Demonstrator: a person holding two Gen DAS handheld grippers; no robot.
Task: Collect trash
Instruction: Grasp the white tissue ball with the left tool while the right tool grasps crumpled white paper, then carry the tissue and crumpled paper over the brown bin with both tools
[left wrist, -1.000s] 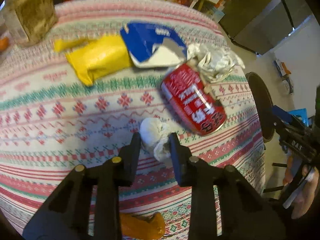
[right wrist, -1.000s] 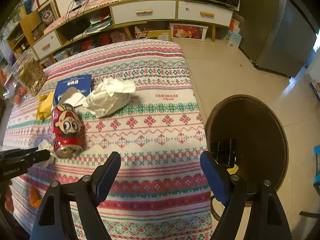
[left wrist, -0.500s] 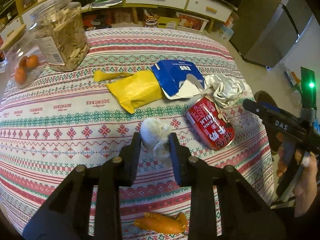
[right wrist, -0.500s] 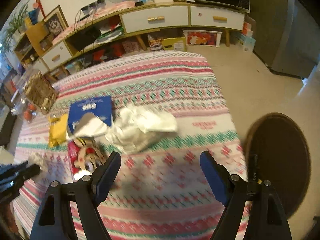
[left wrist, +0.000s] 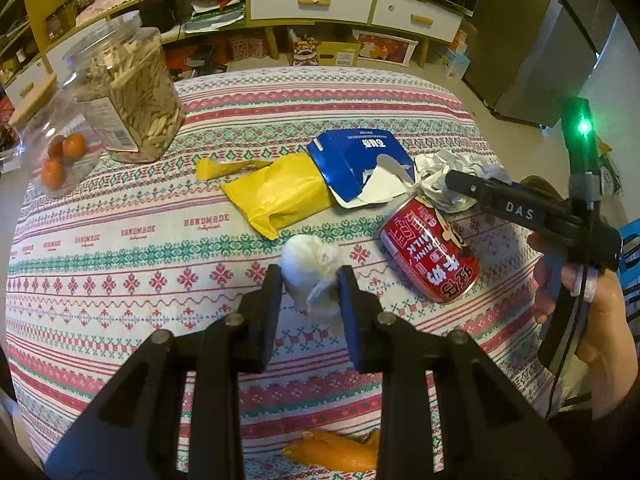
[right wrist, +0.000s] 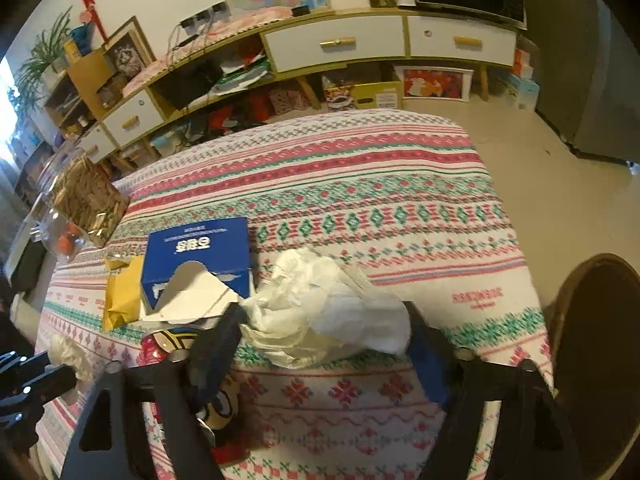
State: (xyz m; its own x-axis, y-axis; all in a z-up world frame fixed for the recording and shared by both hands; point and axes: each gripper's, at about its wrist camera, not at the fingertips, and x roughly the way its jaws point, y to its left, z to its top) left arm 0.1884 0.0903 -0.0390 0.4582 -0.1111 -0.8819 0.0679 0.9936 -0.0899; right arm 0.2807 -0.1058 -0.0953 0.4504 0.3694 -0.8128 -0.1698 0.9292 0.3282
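My left gripper (left wrist: 310,294) is shut on a white tissue ball (left wrist: 308,268), held just above the patterned tablecloth (left wrist: 120,280). In the right wrist view my right gripper (right wrist: 320,344) straddles a crumpled white paper wad (right wrist: 324,312). Its jaws are closing and both pads touch the wad's sides. A red drink can (left wrist: 430,256) lies on its side just left of that wad; it also shows as the can (right wrist: 160,344) behind the left finger. A torn blue carton (left wrist: 356,168) and a yellow bag (left wrist: 276,196) lie behind it.
A clear jar of snacks (left wrist: 124,92) and a tub of oranges (left wrist: 60,156) stand at the table's far left. Orange peel (left wrist: 332,452) lies near the front edge. A dark round bin (right wrist: 596,360) stands on the floor right of the table. A hand (left wrist: 592,320) holds the right gripper.
My right gripper has swung left from the table's edge onto the crumpled paper and its jaws have narrowed around it. The left gripper has lifted slightly and tilted up with the tissue ball.
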